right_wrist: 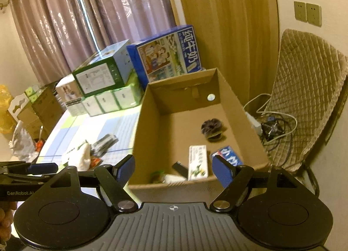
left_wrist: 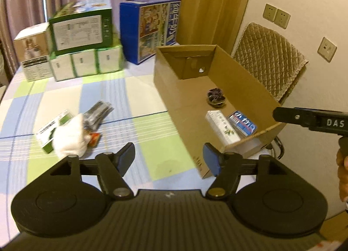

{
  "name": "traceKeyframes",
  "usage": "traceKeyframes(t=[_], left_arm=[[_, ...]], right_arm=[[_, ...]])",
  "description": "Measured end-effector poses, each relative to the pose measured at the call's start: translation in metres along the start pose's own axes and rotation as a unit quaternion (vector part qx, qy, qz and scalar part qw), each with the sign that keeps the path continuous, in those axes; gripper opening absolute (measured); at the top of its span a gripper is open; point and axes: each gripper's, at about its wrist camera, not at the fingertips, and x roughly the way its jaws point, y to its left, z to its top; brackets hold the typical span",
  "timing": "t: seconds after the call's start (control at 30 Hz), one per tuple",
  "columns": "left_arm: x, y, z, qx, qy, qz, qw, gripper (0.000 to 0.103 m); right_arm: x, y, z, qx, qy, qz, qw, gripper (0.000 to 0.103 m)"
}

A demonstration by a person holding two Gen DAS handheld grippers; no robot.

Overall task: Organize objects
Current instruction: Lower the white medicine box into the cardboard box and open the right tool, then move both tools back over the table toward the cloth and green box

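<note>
Checked tablecloth (left_wrist: 91, 90) spread wide. Open cardboard box (left_wrist: 169, 85) at 2 o'clock on it, holding a white carton (left_wrist: 221, 127), a blue pack (left_wrist: 242, 123) and a dark round thing (left_wrist: 214, 96). Loose heap at 9 o'clock: white cloth (left_wrist: 69, 135) over a green-and-white packet (left_wrist: 54, 124). Left gripper (left_wrist: 168, 159) spread wide, empty, above the cloth. Right gripper (right_wrist: 174, 169) likewise gaping, empty, at the box's near wall.
</note>
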Motion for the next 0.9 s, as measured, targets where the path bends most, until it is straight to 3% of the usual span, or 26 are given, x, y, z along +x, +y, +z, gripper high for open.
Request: traceKeyframes(t=[0.13,0.2,0.3,0.57,0.9], left_arm=[[-0.020,0.018,-0.019,-0.013,-0.001,0.010,0.9999,0.073],[-0.030,0.028,-0.029,-0.017,-0.003,0.017,0.9997,0.083],[-0.046,0.044,-0.043,-0.023,-0.005,0.029,0.9993,0.089],[-0.084,0.083,-0.063,-0.041,-0.019,0.076,0.9961,0.100],[-0.106,0.115,-0.077,-0.061,-0.023,0.103,0.9925,0.102]], right_arm=[[-0.012,0.017,-0.012,-0.001,0.000,0.006,1.000,0.088],[-0.019,0.027,-0.017,-0.002,-0.002,0.010,1.000,0.093],[-0.026,0.042,-0.022,-0.010,-0.004,0.017,1.000,0.101],[-0.027,0.083,-0.036,-0.034,0.007,0.042,0.998,0.101],[-0.015,0.121,-0.049,-0.059,0.025,0.066,0.996,0.101]])
